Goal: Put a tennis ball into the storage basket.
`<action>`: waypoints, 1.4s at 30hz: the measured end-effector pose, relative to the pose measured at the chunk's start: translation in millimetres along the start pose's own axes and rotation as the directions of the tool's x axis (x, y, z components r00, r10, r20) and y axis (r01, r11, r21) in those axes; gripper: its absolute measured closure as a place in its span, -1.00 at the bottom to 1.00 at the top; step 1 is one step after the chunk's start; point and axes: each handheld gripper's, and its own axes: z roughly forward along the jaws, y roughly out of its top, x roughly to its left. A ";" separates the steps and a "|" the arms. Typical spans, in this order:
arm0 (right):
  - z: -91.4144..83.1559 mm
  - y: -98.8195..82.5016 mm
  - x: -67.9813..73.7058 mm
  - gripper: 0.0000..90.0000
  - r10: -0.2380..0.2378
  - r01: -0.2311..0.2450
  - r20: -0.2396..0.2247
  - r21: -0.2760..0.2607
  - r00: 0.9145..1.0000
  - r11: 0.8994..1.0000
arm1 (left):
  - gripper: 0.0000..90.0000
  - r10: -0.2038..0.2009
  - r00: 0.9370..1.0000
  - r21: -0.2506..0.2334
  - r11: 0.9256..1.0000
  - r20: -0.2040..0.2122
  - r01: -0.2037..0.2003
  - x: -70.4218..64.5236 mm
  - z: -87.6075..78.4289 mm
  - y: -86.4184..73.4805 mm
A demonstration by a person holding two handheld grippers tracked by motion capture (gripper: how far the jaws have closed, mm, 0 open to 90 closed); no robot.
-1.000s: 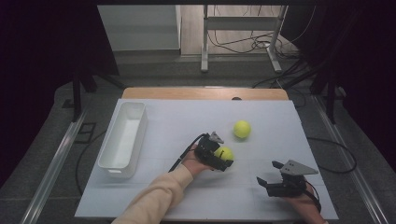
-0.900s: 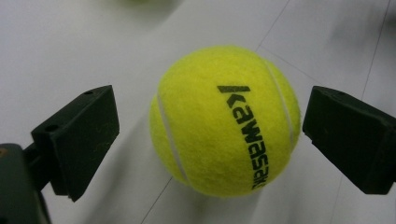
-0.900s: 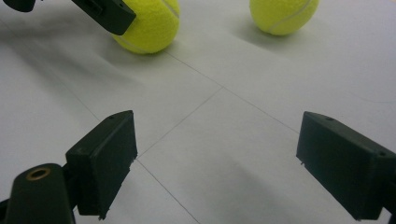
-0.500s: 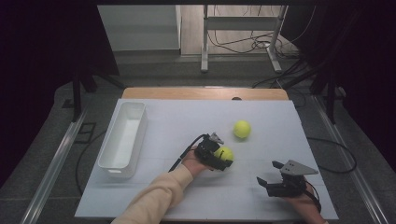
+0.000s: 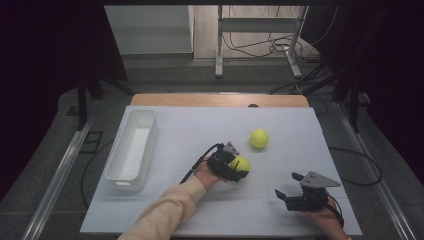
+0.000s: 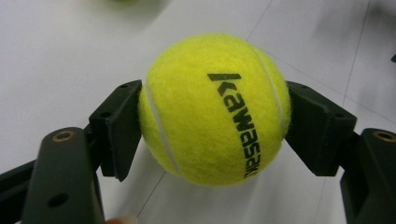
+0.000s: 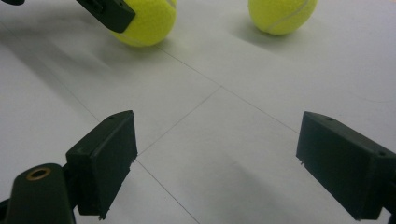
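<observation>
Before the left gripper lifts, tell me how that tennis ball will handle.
The tennis ball probably grips well: its fuzzy felt sits between both pads of the left gripper. Likely light and slightly springy. Released on the flat white table, it would probably roll.

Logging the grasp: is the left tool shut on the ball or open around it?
Shut on it. Its jaws have just been closing, and both pads of the left tool press the sides of the ball.

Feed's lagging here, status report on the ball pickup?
Left gripper just closed, fingers pressing the near tennis ball. Right gripper open, idle. Second ball apart, nothing blocking.
</observation>
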 end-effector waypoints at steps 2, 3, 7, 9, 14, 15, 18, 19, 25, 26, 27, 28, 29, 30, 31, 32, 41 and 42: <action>0.2 0.0 -0.2 -0.72 -0.001 0.001 0.000 0.000 1.000 1.000 | -0.42 -0.003 1.000 -0.008 1.000 0.000 0.003 0.6 -2.8 0.6; 0.2 0.0 -0.2 -0.72 -0.001 0.001 0.000 0.001 1.000 1.000 | -0.42 -0.004 1.000 -0.011 1.000 0.000 0.004 0.7 -4.3 0.9; 0.2 -0.1 -0.5 -0.72 0.003 -0.003 0.003 -0.002 1.000 1.000 | -0.42 -0.004 1.000 -0.030 1.000 -0.003 0.004 1.2 -11.6 2.4; 0.1 0.0 -0.4 -0.72 0.000 0.000 0.003 -0.001 1.000 1.000 | -0.42 -0.006 1.000 -0.039 0.999 -0.004 0.006 1.1 -15.2 3.4; 0.3 -0.1 -0.4 -0.71 0.001 -0.001 0.004 -0.003 1.000 1.000 | -0.42 -0.008 1.000 -0.064 0.998 -0.009 0.007 0.4 -23.7 5.8; 0.1 0.0 -0.4 -0.71 0.000 0.000 0.004 -0.001 1.000 1.000 | -0.42 -0.004 1.000 -0.066 0.998 -0.011 0.003 0.5 -25.3 6.3; 0.1 0.0 -0.3 -0.71 -0.001 0.001 0.005 0.001 1.000 1.000 | -0.42 -0.004 1.000 -0.074 0.997 -0.012 0.003 0.3 -27.6 6.8; 0.1 0.0 -0.2 -0.71 -0.001 0.001 0.005 0.000 1.000 1.000 | -0.42 -0.004 1.000 -0.079 0.997 -0.011 0.003 0.1 -29.1 7.1; 0.1 -0.1 0.0 -0.71 0.000 0.000 0.005 -0.001 1.000 1.000 | -0.42 -0.003 1.000 -0.101 0.995 -0.015 0.002 0.1 -37.3 9.0; 0.1 -0.1 0.0 -0.71 0.000 0.000 0.005 -0.001 1.000 1.000 | -0.42 -0.003 1.000 -0.104 0.995 -0.016 0.001 0.3 -38.6 9.2; 0.1 -0.1 0.0 -0.71 -0.001 0.001 0.005 -0.001 1.000 1.000 | -0.42 -0.003 1.000 -0.108 0.994 -0.017 0.001 0.5 -39.8 9.4; 0.1 -0.1 0.0 -0.71 -0.001 0.001 0.005 -0.001 1.000 1.000 | -0.42 -0.003 1.000 -0.110 0.994 -0.018 0.000 0.7 -40.9 9.6; 0.1 -0.1 0.0 -0.71 -0.001 0.001 0.005 -0.001 1.000 1.000 | -0.42 -0.001 1.000 -0.112 0.994 -0.019 -0.001 0.9 -41.7 9.8; 0.1 -0.1 0.0 -0.71 0.000 0.000 0.005 -0.001 1.000 1.000 | -0.42 -0.002 1.000 -0.115 0.993 -0.020 0.000 1.0 -43.0 10.0; 0.2 -0.1 0.0 -0.71 0.000 0.000 0.005 0.000 1.000 1.000 | -0.42 0.003 1.000 -0.116 0.993 -0.022 -0.006 1.8 -44.7 10.2; 0.2 -0.1 0.0 -0.71 0.000 0.000 0.005 0.000 1.000 1.000 | -0.42 0.003 1.000 -0.116 0.993 -0.022 -0.006 1.8 -44.7 10.2; 0.3 -0.1 0.1 -0.71 -0.001 0.001 0.006 0.000 1.000 1.000 | -0.42 -0.001 1.000 -0.147 0.989 -0.028 -0.003 3.7 -57.9 12.6; 0.3 -0.1 0.1 -0.71 -0.002 0.002 0.006 0.000 1.000 1.000 | -0.42 -0.001 1.000 -0.151 0.989 -0.027 -0.003 3.8 -59.2 12.8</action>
